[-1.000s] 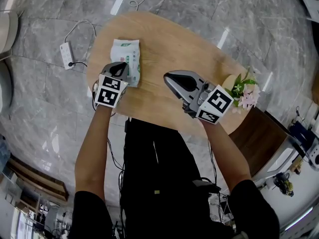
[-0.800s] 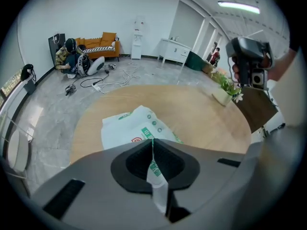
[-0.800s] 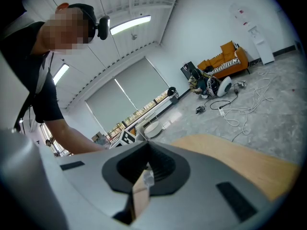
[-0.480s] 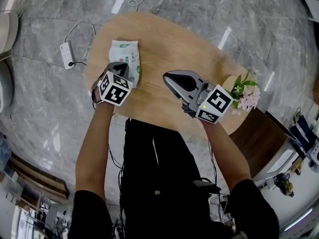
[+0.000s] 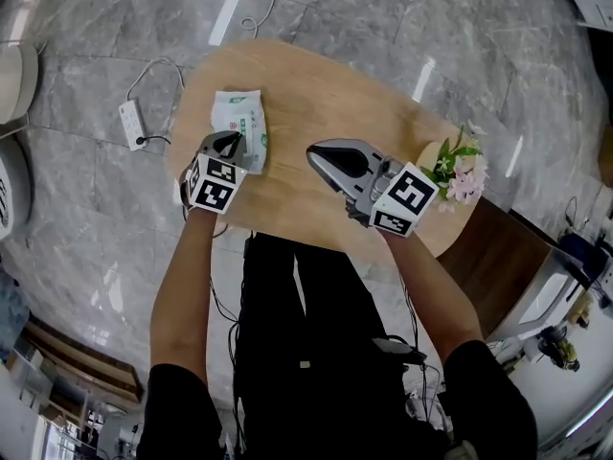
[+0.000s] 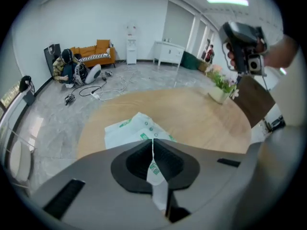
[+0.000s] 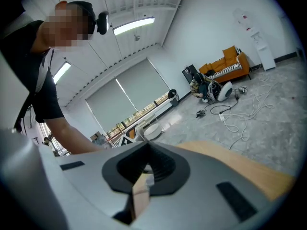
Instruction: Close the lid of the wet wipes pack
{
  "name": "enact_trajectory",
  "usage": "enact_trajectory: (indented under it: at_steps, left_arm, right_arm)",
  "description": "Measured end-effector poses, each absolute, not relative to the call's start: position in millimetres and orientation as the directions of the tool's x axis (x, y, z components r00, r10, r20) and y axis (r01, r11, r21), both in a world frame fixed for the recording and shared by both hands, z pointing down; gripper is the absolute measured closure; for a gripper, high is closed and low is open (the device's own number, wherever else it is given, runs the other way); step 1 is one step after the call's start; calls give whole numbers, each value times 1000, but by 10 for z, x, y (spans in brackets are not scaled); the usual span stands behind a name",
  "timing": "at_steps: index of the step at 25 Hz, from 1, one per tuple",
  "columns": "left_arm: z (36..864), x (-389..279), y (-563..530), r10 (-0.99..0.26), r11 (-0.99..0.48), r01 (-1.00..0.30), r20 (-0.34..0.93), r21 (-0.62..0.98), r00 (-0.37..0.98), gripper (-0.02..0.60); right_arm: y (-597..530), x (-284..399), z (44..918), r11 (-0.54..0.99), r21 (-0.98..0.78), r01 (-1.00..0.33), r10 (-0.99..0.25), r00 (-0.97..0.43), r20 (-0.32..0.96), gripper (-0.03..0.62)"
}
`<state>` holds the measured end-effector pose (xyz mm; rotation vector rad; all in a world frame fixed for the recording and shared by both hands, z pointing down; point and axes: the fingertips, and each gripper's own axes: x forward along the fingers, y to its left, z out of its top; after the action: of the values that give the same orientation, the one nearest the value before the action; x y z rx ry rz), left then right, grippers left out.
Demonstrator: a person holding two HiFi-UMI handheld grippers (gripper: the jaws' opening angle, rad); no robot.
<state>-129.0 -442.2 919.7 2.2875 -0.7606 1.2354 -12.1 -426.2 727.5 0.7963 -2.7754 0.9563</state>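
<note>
Head view, starting at the left: a power strip [image 5: 131,125] lies on the floor to the left of the wet wipes pack [image 5: 239,113], and the pack itself lies flat on the desk [image 5: 335,89], its long axis running away from me with only a slight tilt. My left tool [image 5: 230,140] is over the near end of the pack, nose pointing along that axis; I cannot tell from here whether it touches the wrapper. In the left gripper view the left tool [image 6: 153,140] has its jaws together with nothing between them, and the pack [image 6: 132,128] shows straight ahead and just below the tips. I cannot pick out the lid or say whether it stands open. Right of the pack, well apart from it, my right tool [image 5: 314,149] hovers over bare desk, its jaws also together and empty in the right gripper view [image 7: 146,145]. Further right of the pack is a pot of flowers [image 5: 452,166]. I judge the left tool the nearer one, so pressing the lid down falls to it.
</note>
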Motion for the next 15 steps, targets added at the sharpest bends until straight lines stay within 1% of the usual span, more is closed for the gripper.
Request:
enact_trajectory:
  at_steps: [3,6,11,15]
  left_arm:
    - [8632,-1236,-4461,-322,-740,-650,758,172,568,560]
    - [7840,-1178,-4580,-394,-715,-650,620,256,678,563]
    - [6262,-1147,-4584,-466,-741,-605,426,291,776,566]
    - [4810,-1119,-4751,-489,-787,-547,252,285,835,566]
  right_arm:
    - [-4275,-180,6900,682,-515,-518,-462,-852,245,583]
    - [-4310,-245,6388,699,-477,-532,-493,-842,217,583]
    - [-4293,-338,5182,737,-406,-541,-544,-831,119,583]
    - [-4389,-433,4116,798,-300,-523,-534,-844,49,583]
